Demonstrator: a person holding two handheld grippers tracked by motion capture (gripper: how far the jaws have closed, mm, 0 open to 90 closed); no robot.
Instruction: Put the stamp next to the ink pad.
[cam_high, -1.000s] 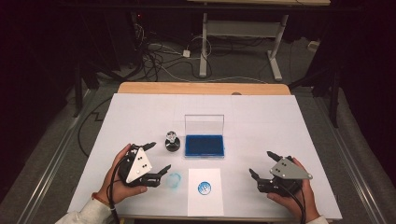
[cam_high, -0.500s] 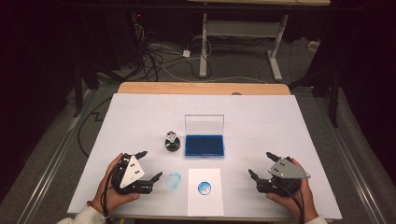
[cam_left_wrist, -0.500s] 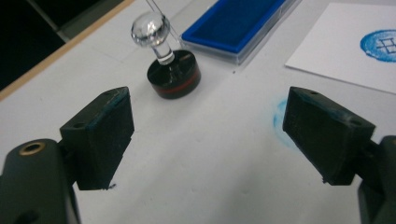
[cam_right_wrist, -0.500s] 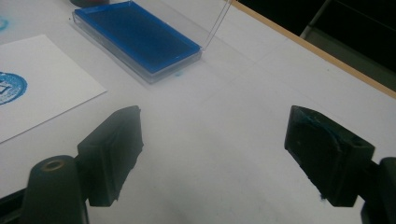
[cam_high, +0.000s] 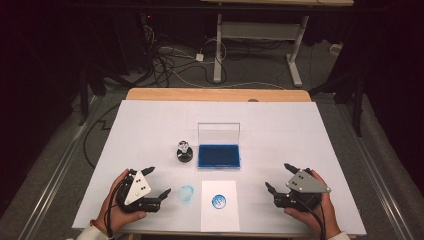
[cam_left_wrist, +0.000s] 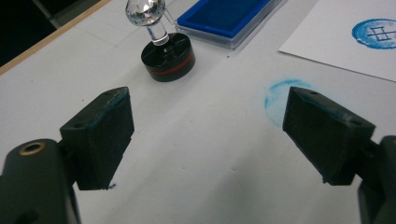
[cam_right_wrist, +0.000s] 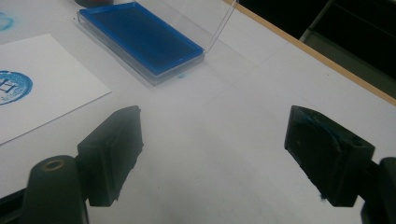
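- Grippers, two: the left hand-held gripper (cam_high: 156, 181) and the right hand-held gripper (cam_high: 279, 176) sit at the near edge of the desk (cam_high: 150, 125), both spread wide and holding nothing.
- One paper sheet (cam_high: 220, 220) between them bears one blue print (cam_high: 218, 201); one blue smudge (cam_high: 186, 193) marks the desk beside it.
- One stamp (cam_high: 184, 152) stands upright farther back.
- One open ink pad case (cam_high: 218, 156), just beside the stamp, holds blue ink.
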